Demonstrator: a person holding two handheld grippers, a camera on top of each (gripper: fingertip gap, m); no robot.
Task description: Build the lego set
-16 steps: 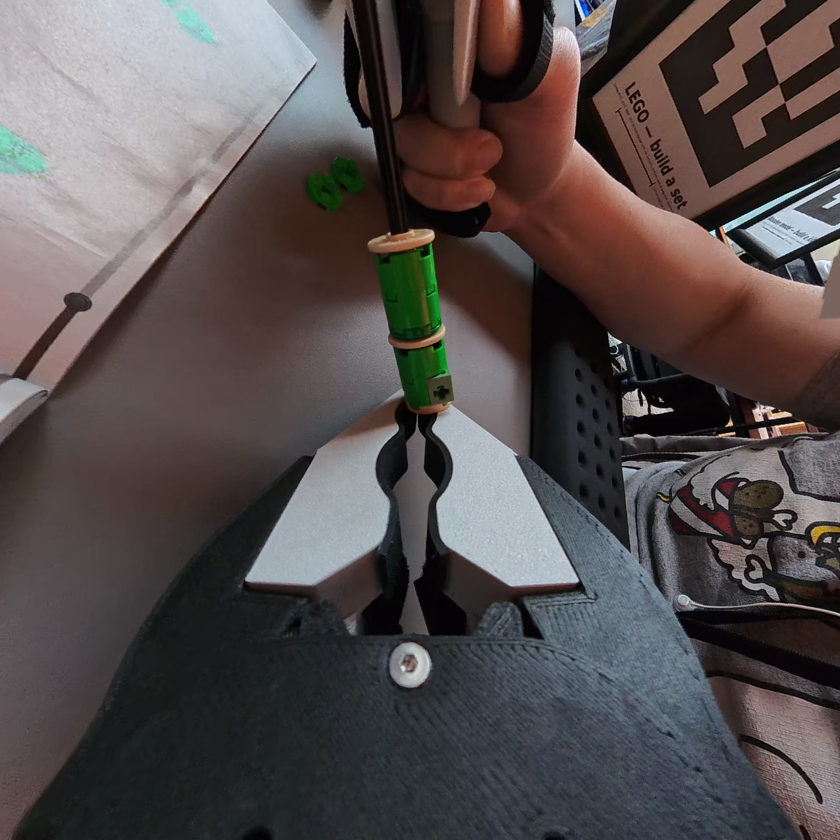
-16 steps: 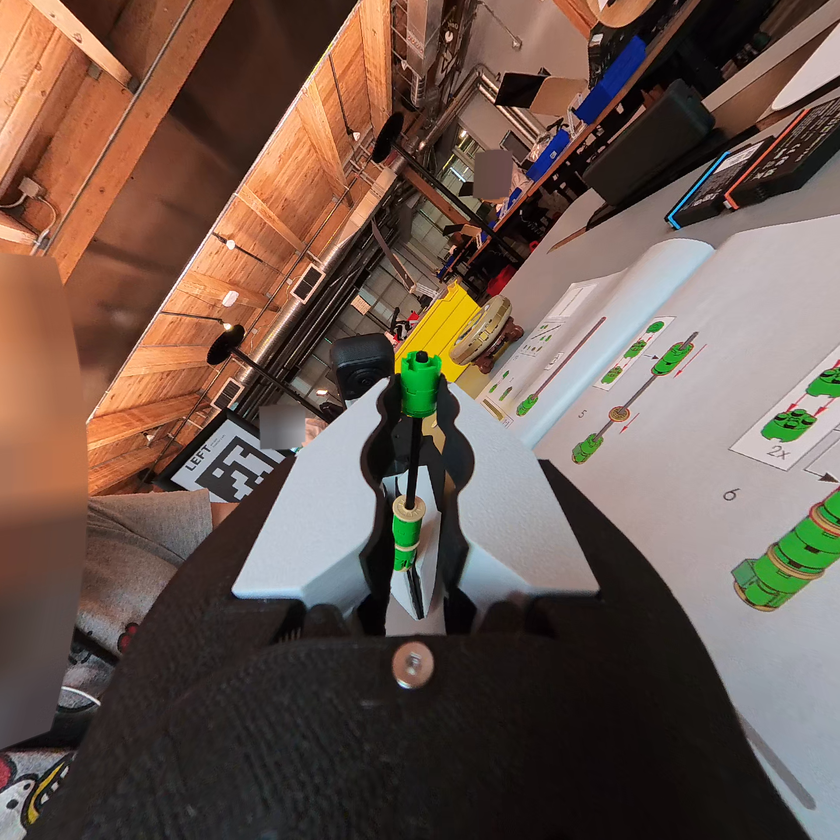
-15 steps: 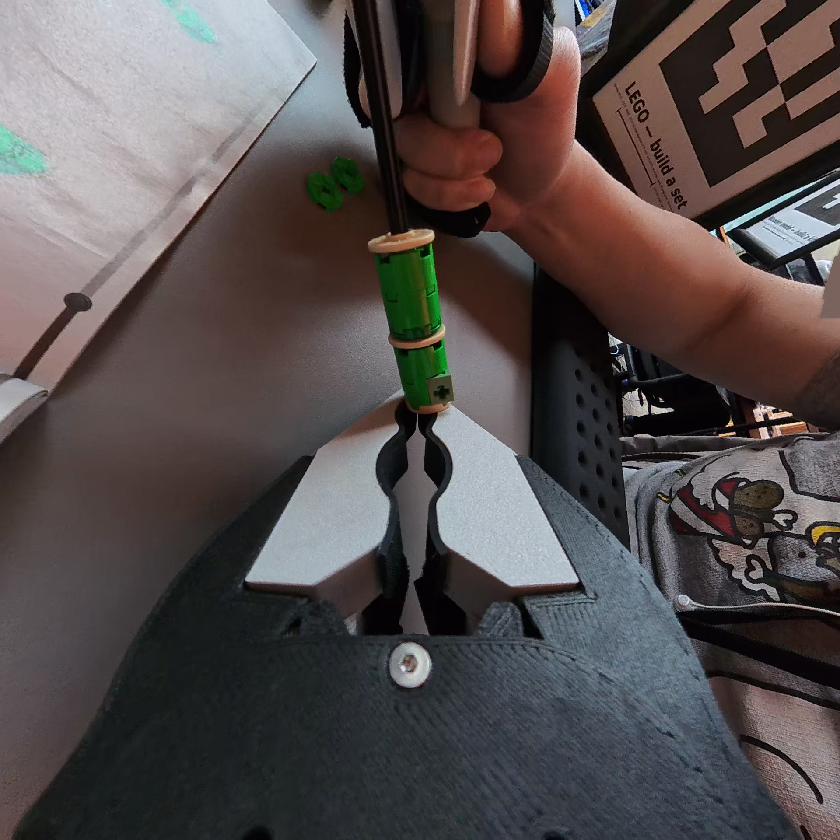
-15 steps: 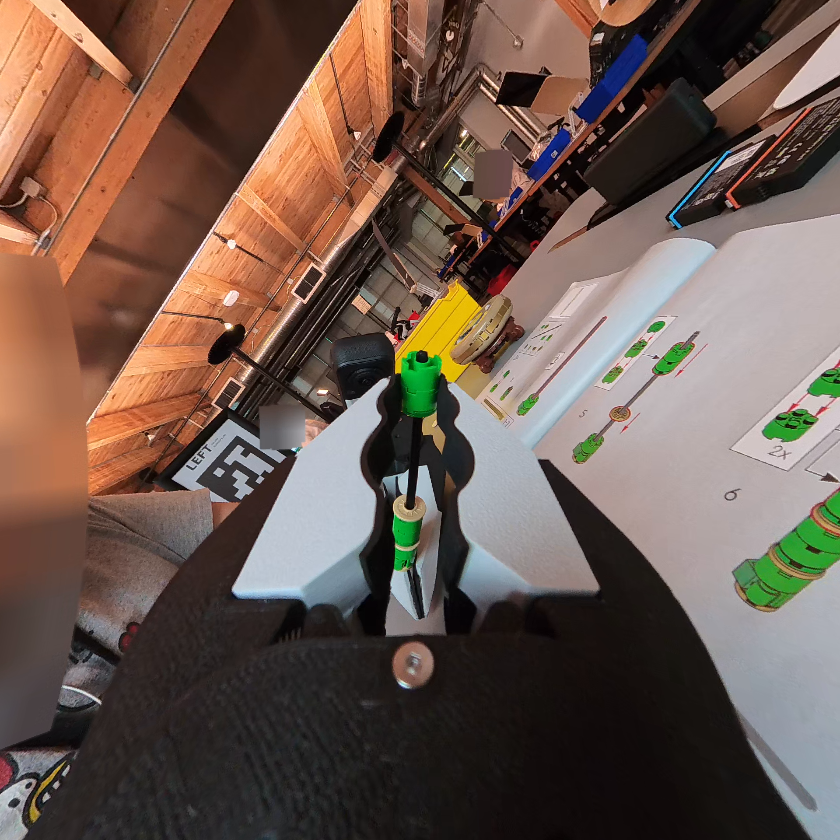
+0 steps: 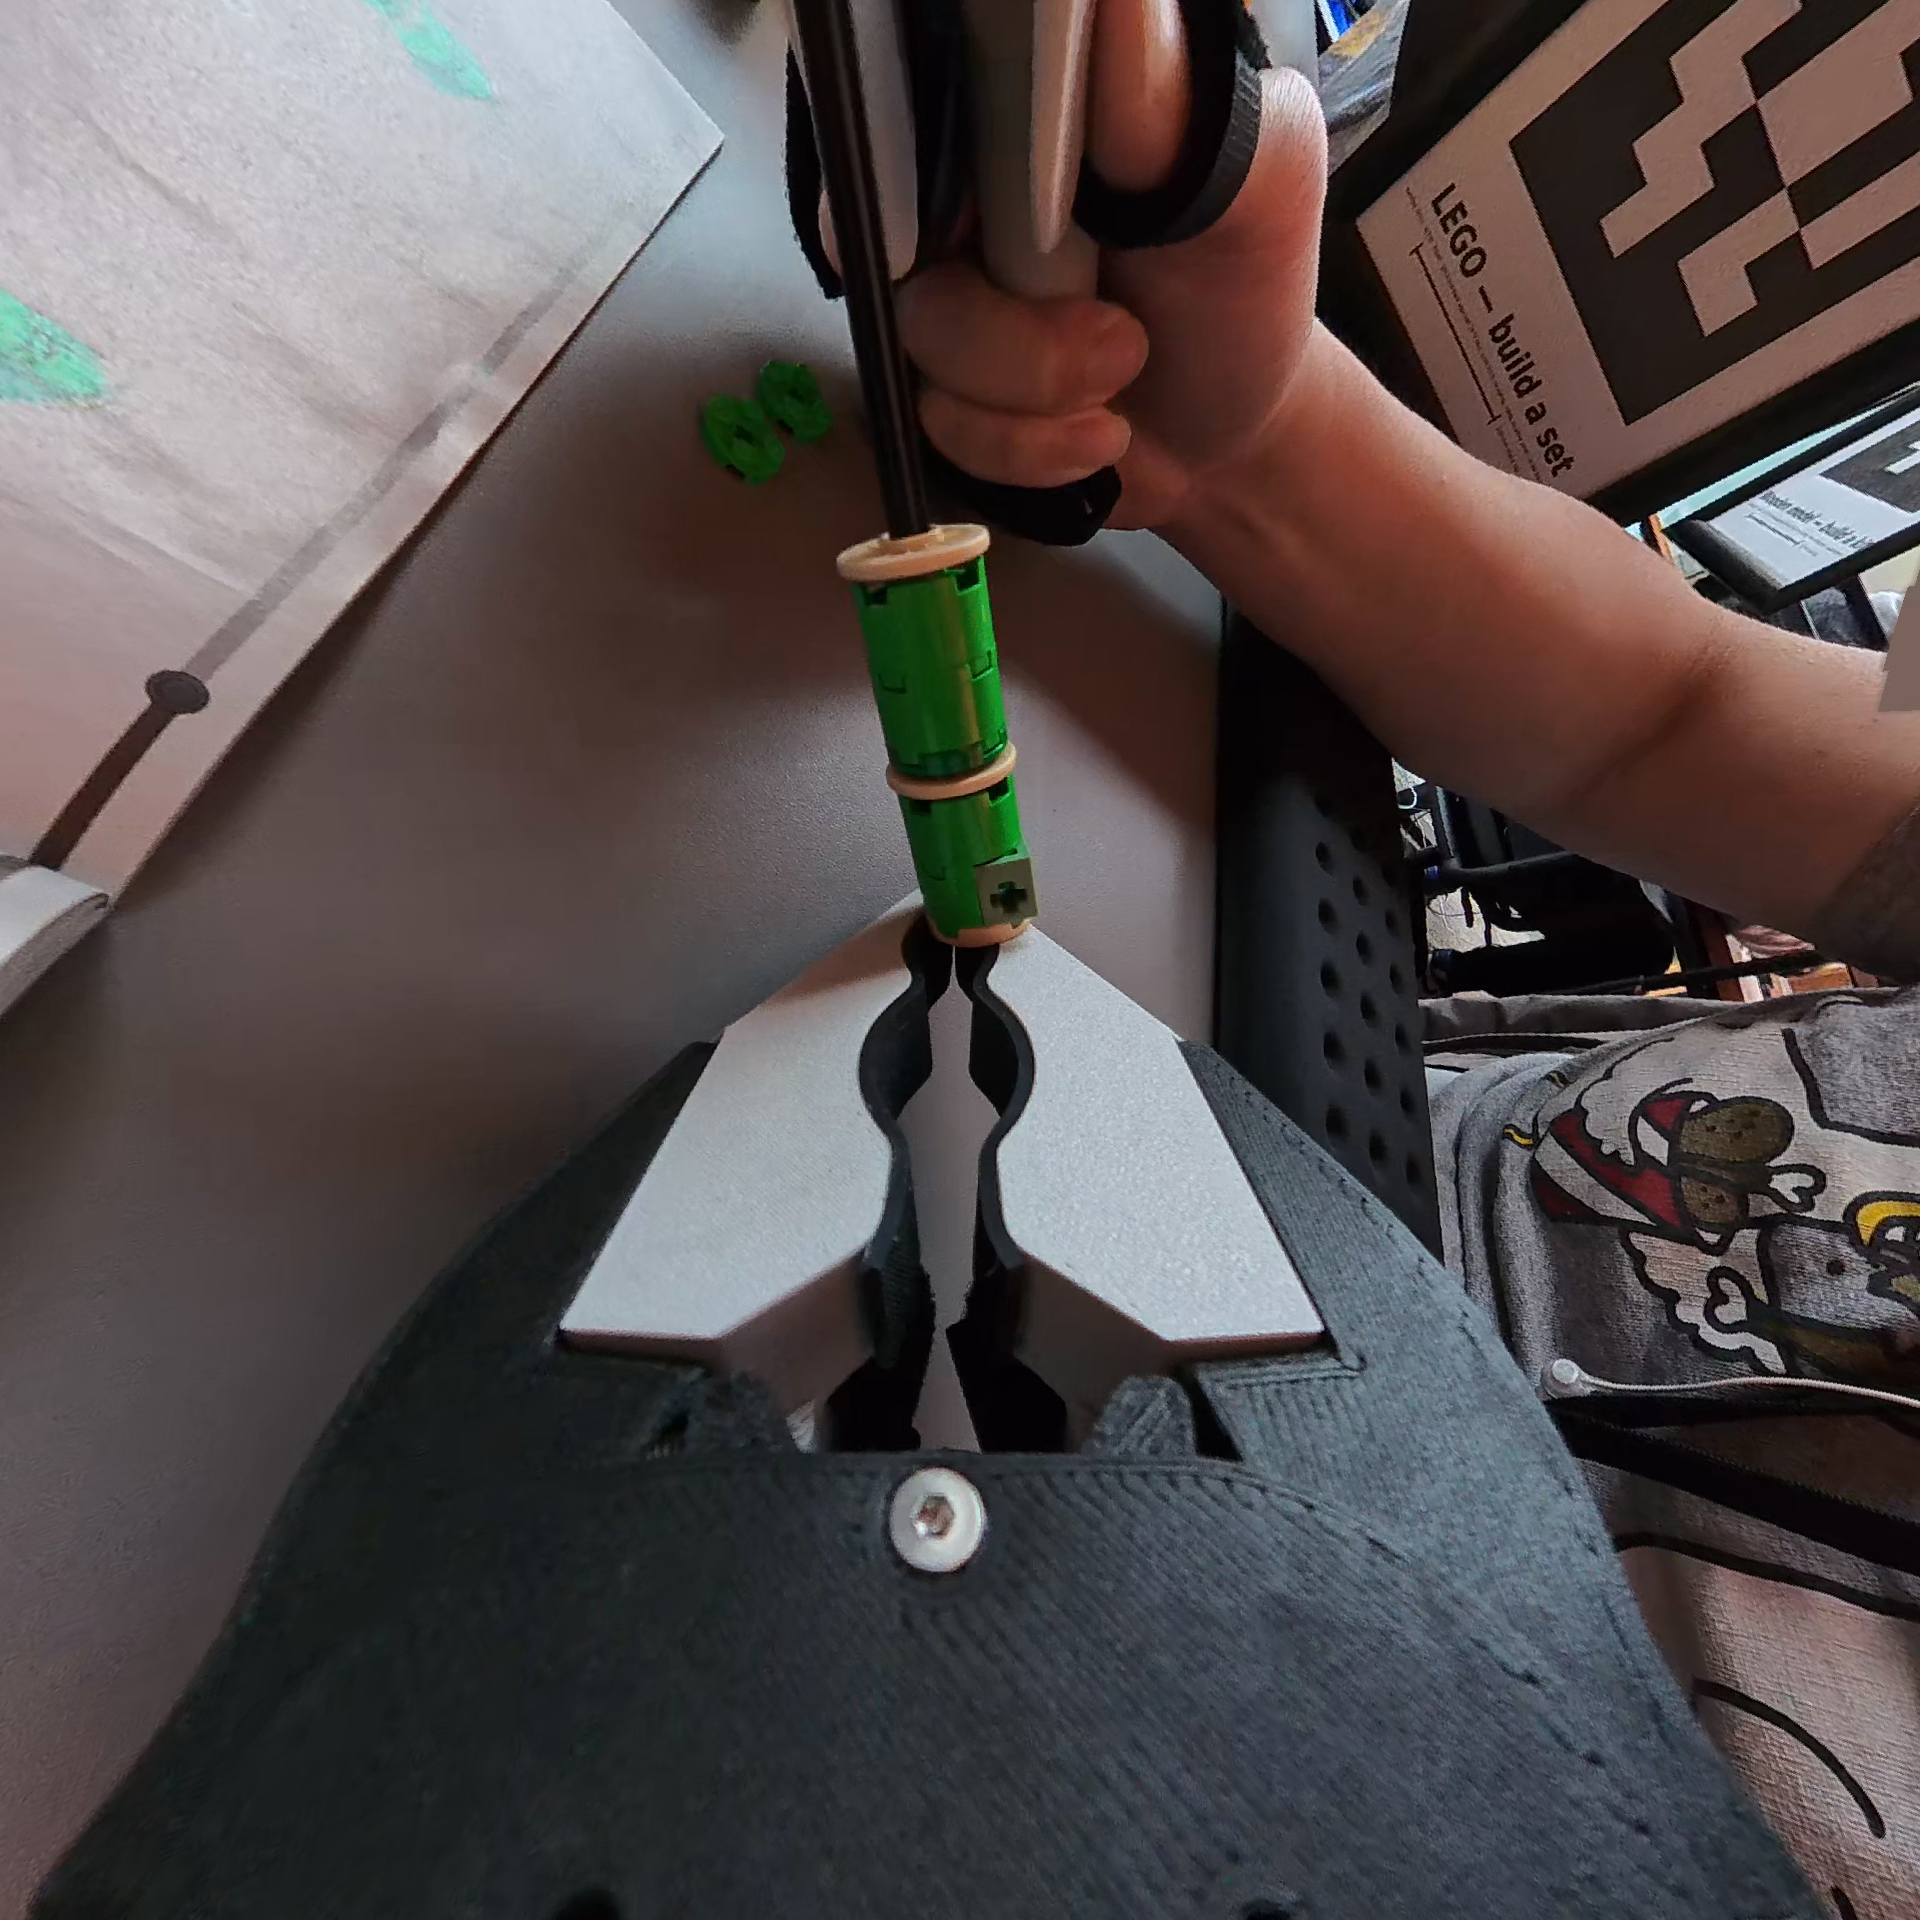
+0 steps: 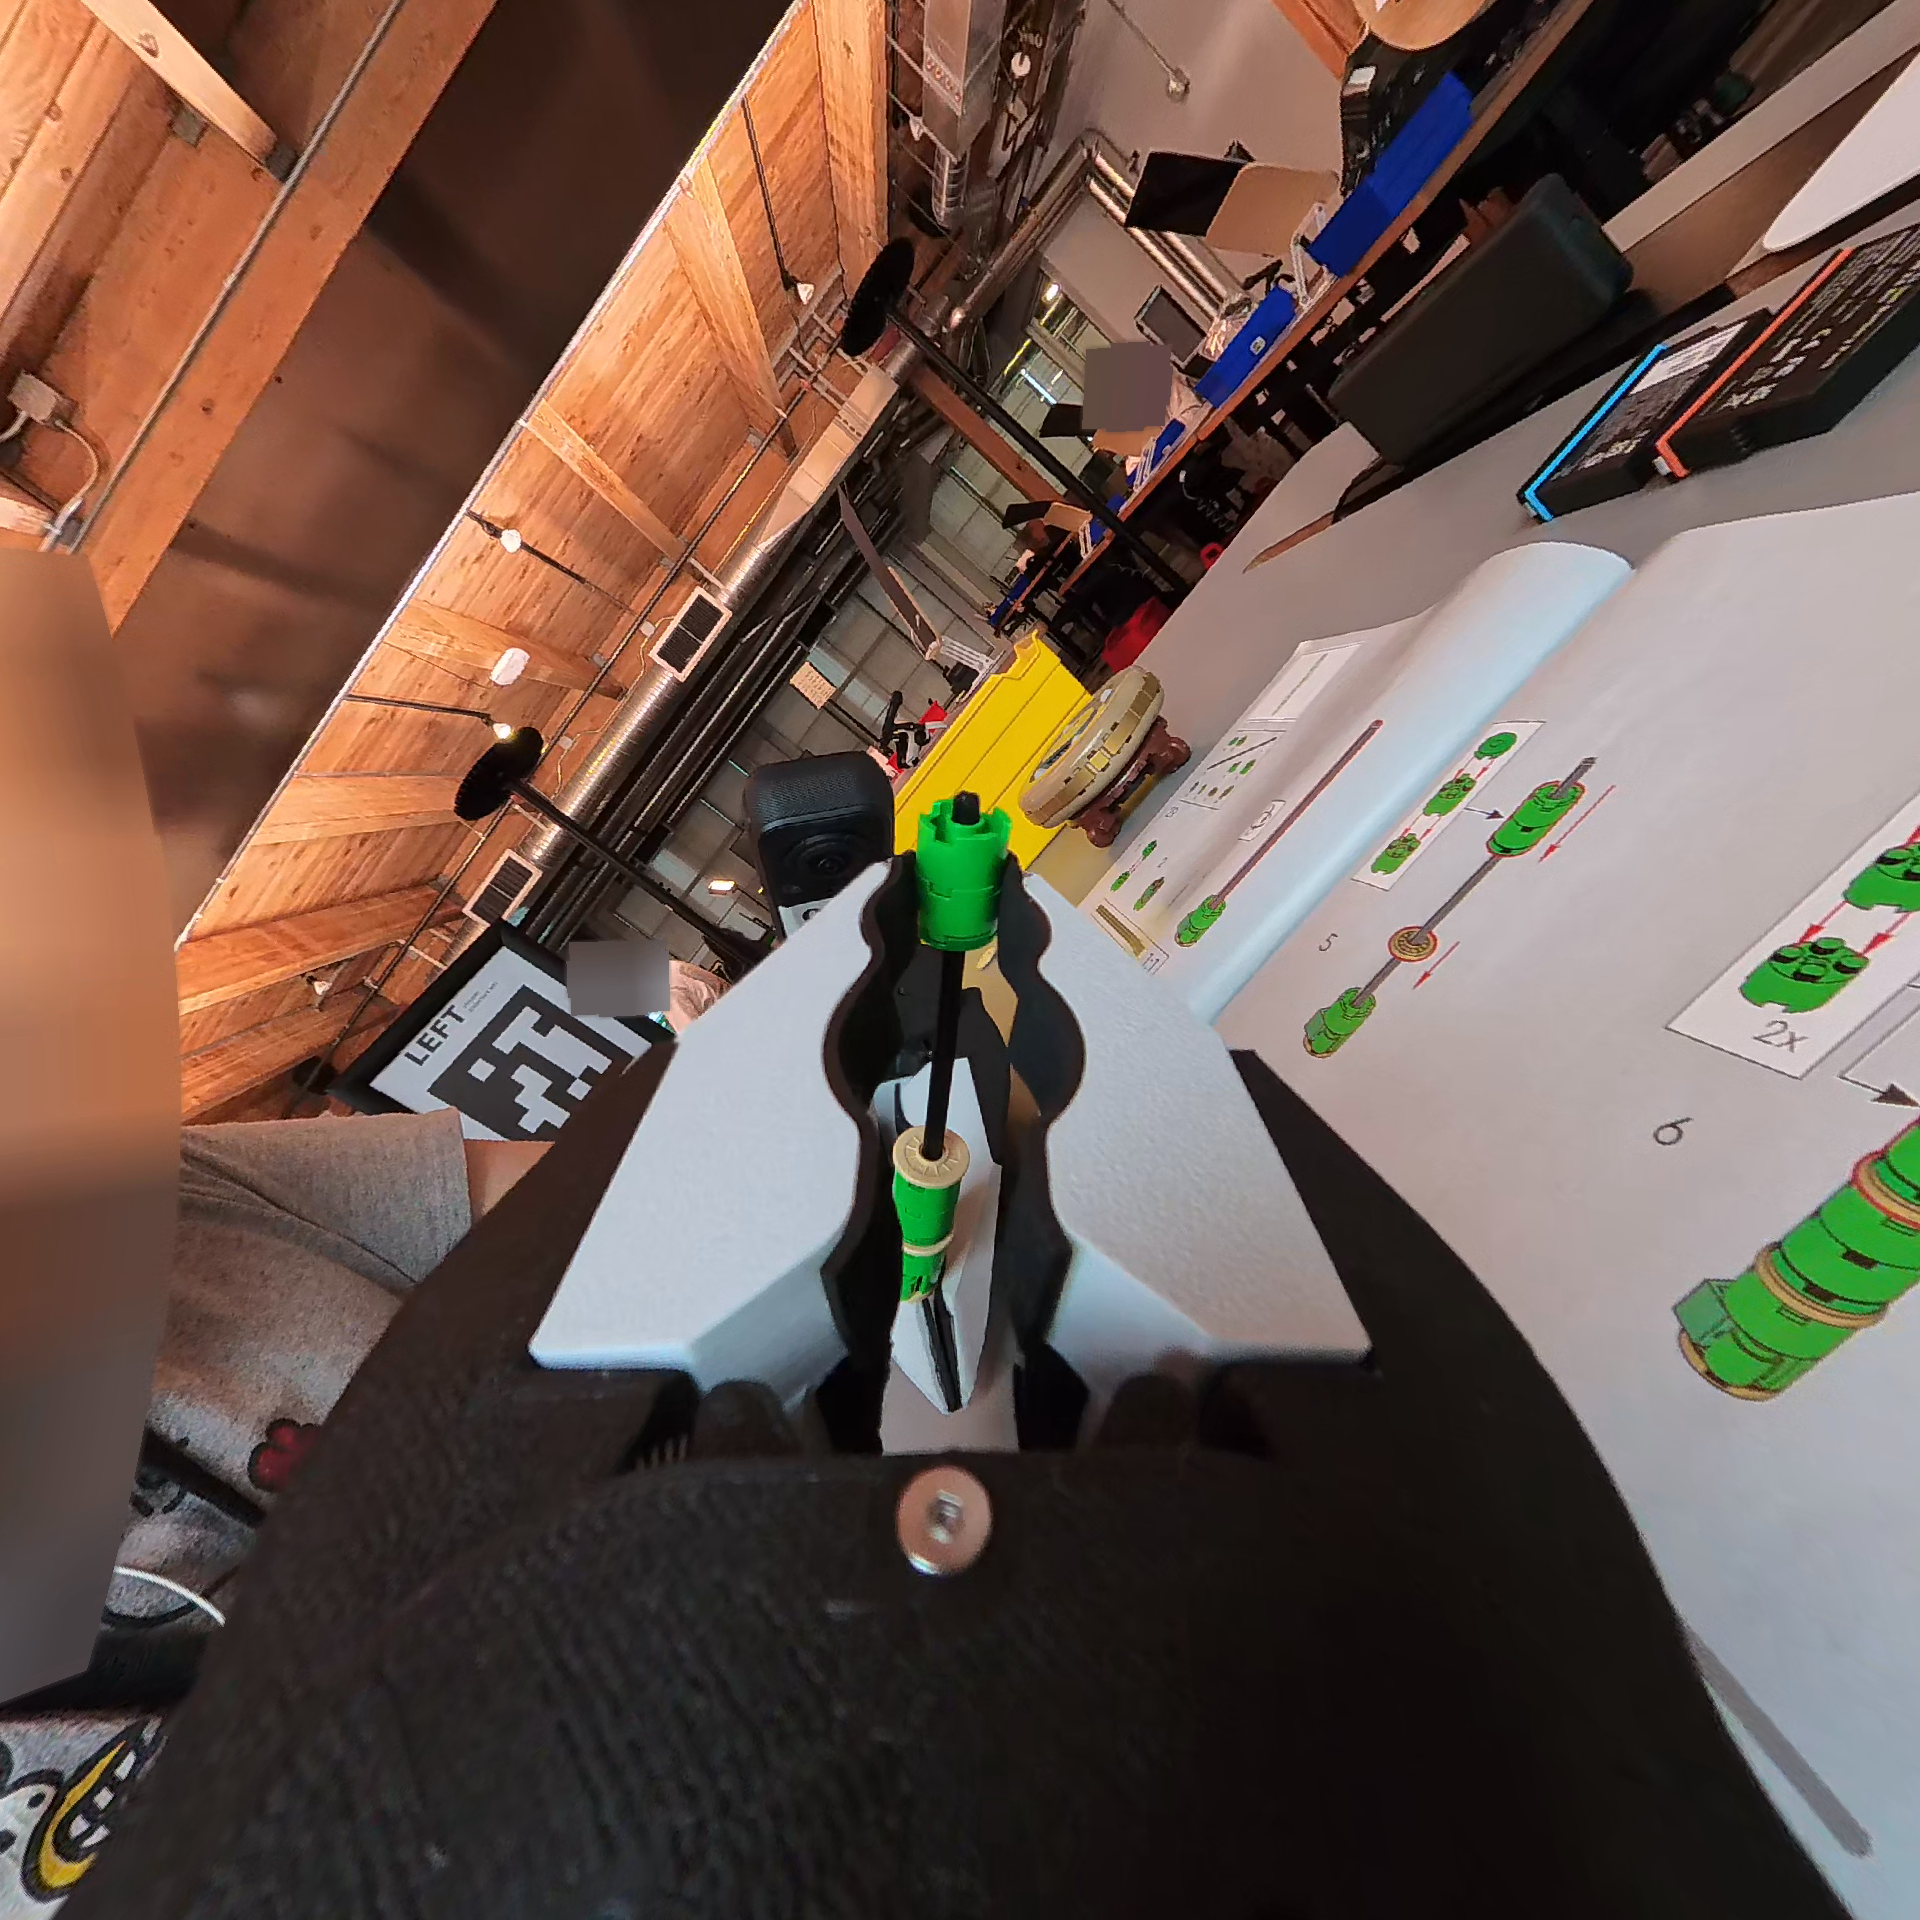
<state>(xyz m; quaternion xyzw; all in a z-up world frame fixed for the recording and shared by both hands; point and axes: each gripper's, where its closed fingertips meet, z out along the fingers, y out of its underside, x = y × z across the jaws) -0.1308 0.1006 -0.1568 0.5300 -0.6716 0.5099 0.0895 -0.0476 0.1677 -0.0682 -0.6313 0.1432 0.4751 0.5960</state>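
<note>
A black axle [image 5: 883, 312] carries a stack of green round bricks and tan rings [image 5: 940, 727]. My left gripper [image 5: 954, 943] is shut on the axle's lower end, just under the stack's bottom tan ring. My right gripper [image 6: 961, 894] is shut on a green round brick [image 6: 958, 883] at the axle's upper end. In the right wrist view the axle [image 6: 940, 1049] runs down to the stack [image 6: 923, 1205] and the left fingertips [image 6: 940, 1345]. Two loose green round pieces [image 5: 764, 421] lie on the grey table [image 5: 416, 935].
The open instruction booklet lies on the table [image 5: 260, 260] [image 6: 1558, 935]. A hand [image 5: 1091, 343] grips the right gripper's handle above the stack. A marker board [image 5: 1662, 208] and a black perforated panel [image 5: 1320, 935] stand at the right. Flat black boxes [image 6: 1714, 405] lie beyond the booklet.
</note>
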